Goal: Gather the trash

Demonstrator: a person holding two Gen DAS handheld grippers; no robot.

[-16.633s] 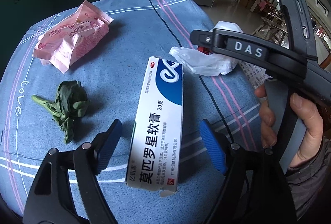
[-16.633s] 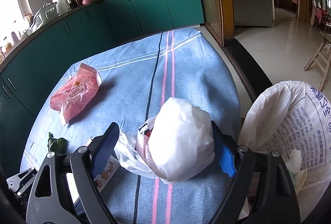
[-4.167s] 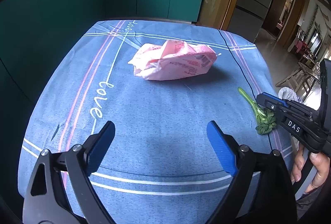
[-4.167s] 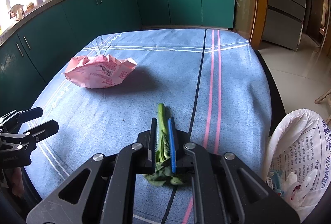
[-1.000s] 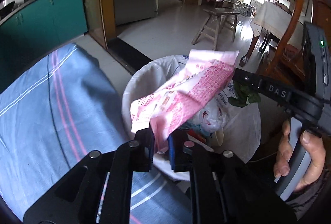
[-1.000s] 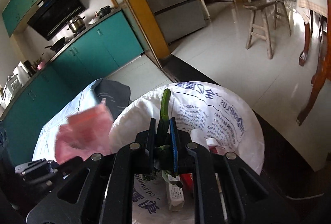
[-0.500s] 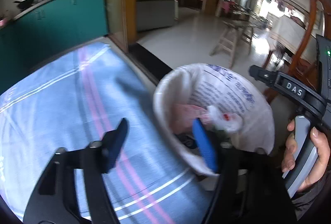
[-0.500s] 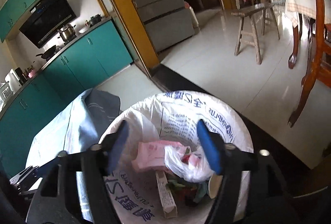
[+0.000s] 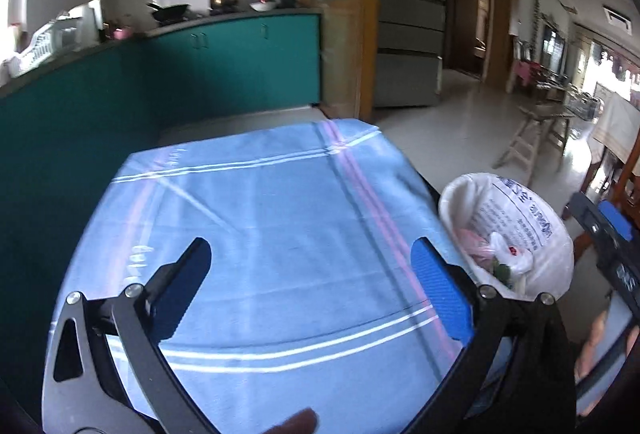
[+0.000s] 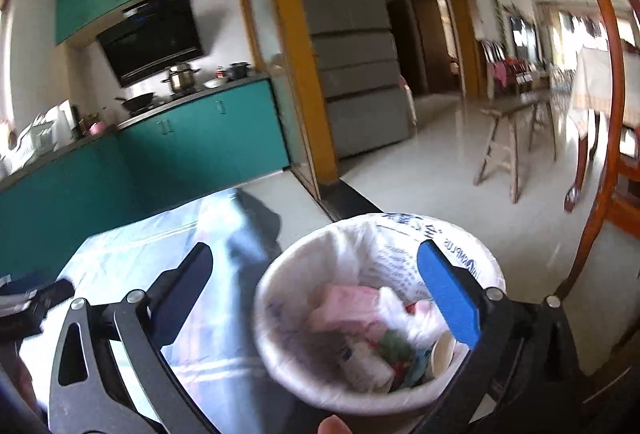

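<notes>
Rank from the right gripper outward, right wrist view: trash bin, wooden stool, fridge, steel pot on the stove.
1. trash bin, directly below the right gripper, whose jaws are opening, nothing between them.
2. wooden stool, right, on the floor.
3. fridge and steel pot, far back: too close to call.

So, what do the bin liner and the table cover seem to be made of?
Bin liner: thin white plastic film, probably; it wrinkles, shines faintly and carries printed text. Table cover: woven cloth, apparently; matte blue with pink and white stripes, draping softly over the edges.
</notes>
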